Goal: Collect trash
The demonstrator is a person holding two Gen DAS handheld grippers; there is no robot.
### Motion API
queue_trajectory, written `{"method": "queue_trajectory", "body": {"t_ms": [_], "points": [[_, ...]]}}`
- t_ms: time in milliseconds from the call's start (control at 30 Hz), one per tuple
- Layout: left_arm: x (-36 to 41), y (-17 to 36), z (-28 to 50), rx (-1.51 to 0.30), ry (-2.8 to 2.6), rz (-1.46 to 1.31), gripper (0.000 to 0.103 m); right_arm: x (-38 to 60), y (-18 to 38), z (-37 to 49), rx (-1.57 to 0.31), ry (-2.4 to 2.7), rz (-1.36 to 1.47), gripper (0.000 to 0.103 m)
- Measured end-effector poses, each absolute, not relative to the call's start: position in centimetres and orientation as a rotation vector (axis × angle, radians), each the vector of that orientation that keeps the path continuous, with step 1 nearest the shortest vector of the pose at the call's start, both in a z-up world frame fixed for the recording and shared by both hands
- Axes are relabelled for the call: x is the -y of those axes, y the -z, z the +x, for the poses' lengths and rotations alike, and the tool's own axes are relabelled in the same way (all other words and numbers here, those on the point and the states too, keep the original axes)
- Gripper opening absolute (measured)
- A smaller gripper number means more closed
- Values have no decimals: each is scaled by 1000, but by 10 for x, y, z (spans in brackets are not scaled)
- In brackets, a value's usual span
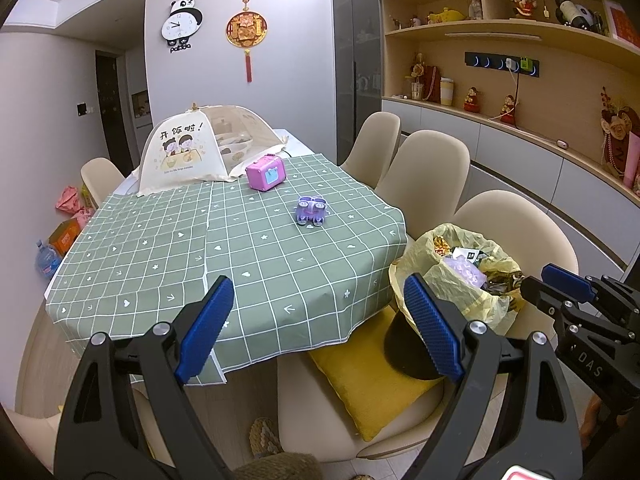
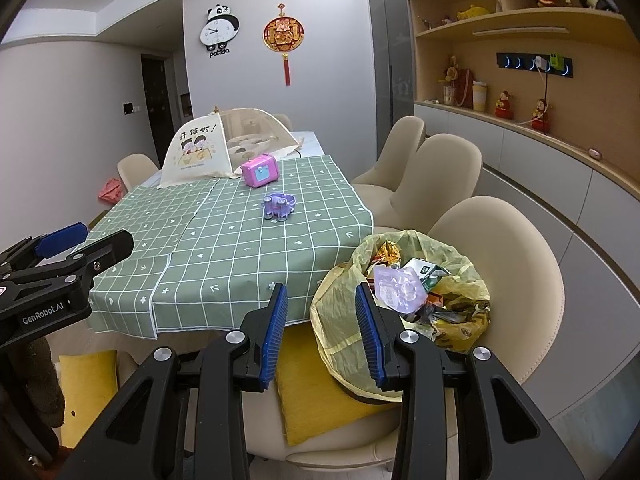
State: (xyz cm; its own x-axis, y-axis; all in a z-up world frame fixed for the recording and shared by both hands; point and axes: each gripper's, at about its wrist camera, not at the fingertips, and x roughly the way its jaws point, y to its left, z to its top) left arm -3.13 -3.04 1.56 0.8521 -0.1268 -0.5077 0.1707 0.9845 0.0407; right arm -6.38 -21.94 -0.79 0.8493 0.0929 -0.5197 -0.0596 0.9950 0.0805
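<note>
A black bin lined with a yellow bag [image 1: 460, 280] [image 2: 400, 304] stands on a chair beside the table. It holds wrappers, a carton and a lilac plastic piece [image 2: 400, 288]. My left gripper [image 1: 320, 324] is open and empty, over the table's near edge, left of the bin. My right gripper [image 2: 322, 332] is open and empty, its right finger at the bin's near rim; it also shows at the right of the left wrist view [image 1: 568, 280]. The left gripper shows at the left of the right wrist view [image 2: 76, 240].
The table has a green checked cloth [image 1: 224, 248] [image 2: 240, 248]. On it stand a pink toy case [image 1: 266, 172] [image 2: 260, 171], a purple toy [image 1: 311, 210] [image 2: 279, 206] and a mesh food cover [image 1: 192, 148] [image 2: 224, 144]. Beige chairs [image 1: 432, 176] line the right side; a yellow cushion [image 1: 360, 380] lies under the bin.
</note>
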Motion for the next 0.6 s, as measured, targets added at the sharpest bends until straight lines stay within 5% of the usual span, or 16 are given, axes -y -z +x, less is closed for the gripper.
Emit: {"method": "queue_trajectory", "body": {"t_ms": [467, 600], "points": [[-2, 14, 27, -690, 187, 37, 83, 202, 21, -11, -634, -81, 56, 35], [-59, 47, 97, -822, 77, -44, 83, 163, 43, 61, -724, -182, -1, 52]]}}
